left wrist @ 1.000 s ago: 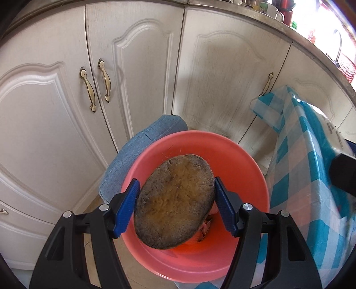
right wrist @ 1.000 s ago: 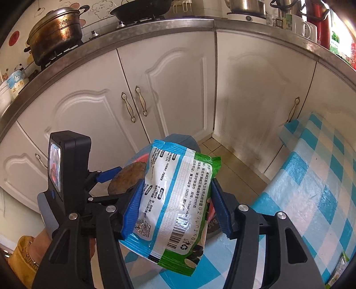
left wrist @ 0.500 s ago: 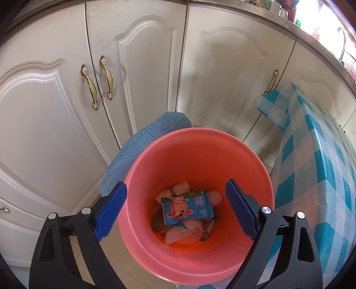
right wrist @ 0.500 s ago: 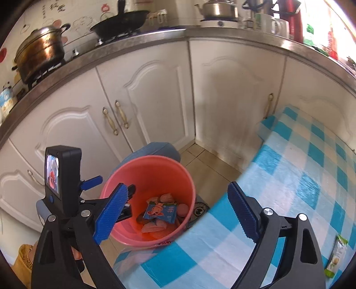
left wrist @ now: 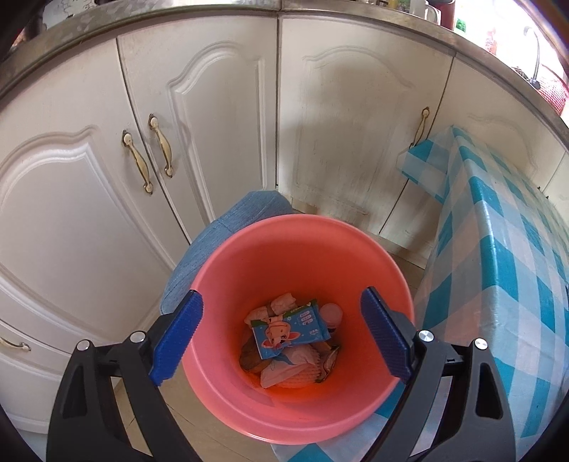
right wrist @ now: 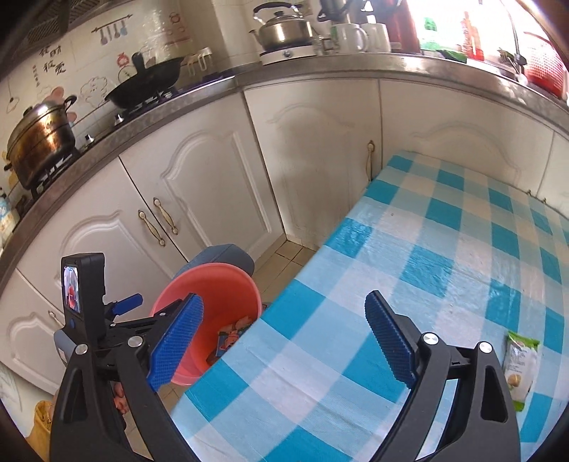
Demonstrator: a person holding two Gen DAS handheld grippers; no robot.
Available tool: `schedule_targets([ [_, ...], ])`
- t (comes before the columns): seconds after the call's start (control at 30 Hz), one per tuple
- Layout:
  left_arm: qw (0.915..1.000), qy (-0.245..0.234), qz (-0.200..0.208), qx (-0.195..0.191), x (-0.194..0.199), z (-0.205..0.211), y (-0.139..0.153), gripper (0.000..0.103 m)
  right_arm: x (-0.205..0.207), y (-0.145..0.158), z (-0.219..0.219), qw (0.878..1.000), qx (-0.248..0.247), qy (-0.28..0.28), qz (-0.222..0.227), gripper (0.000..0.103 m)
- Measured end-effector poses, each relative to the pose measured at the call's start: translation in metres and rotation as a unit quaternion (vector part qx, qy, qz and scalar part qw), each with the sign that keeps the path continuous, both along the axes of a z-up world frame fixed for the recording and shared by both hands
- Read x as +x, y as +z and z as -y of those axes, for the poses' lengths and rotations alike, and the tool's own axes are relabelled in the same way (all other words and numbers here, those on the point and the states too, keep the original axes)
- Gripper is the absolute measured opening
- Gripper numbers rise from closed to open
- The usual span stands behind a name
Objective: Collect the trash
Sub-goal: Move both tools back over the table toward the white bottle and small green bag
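A pink bucket stands on the floor beside the table and holds trash, with a blue wrapper on top of crumpled tissues. My left gripper is open and empty, directly above the bucket. The bucket also shows in the right wrist view, at the table's left edge. My right gripper is open and empty above the checked tablecloth. A green and white snack packet lies on the cloth at the far right.
White cabinet doors with brass handles stand behind the bucket. A blue stool sits against the bucket's far side. The counter carries a pot, a wok and a kettle.
The left gripper opened and its brown oval piece dropped into the bucket. The right gripper opened and let go of its green and white packet, then swung right over the table.
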State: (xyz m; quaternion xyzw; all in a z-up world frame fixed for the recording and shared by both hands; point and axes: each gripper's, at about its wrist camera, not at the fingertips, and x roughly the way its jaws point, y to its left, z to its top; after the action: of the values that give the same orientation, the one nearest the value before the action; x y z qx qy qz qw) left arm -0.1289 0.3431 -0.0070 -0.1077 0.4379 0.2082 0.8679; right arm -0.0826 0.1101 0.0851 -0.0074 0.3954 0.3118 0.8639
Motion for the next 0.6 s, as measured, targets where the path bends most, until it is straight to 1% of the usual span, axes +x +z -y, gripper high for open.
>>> schedule_targets([
  [0.2, 0.9997, -0.017, 0.002, 0.016, 0.006, 0.024, 0.013, 0.091, -0.003, 0.005, 0.034, 1.000, 0.027, -0.015, 0.000, 0.092],
  [0.43, 0.9985, -0.038, 0.001, 0.040, 0.014, 0.056, 0.030, 0.091, -0.008, 0.013, 0.072, 0.998, 0.043, -0.040, 0.027, 0.093],
  [0.53, 0.9977, -0.046, 0.000, 0.051, 0.018, 0.070, 0.037, 0.095, -0.006, 0.016, 0.091, 0.996, 0.054, -0.053, 0.035, 0.093],
  [0.6, 0.9969, -0.053, 0.001, 0.057, 0.020, 0.081, 0.041, 0.096, -0.004, 0.018, 0.104, 0.995, 0.062, -0.064, 0.040, 0.093],
])
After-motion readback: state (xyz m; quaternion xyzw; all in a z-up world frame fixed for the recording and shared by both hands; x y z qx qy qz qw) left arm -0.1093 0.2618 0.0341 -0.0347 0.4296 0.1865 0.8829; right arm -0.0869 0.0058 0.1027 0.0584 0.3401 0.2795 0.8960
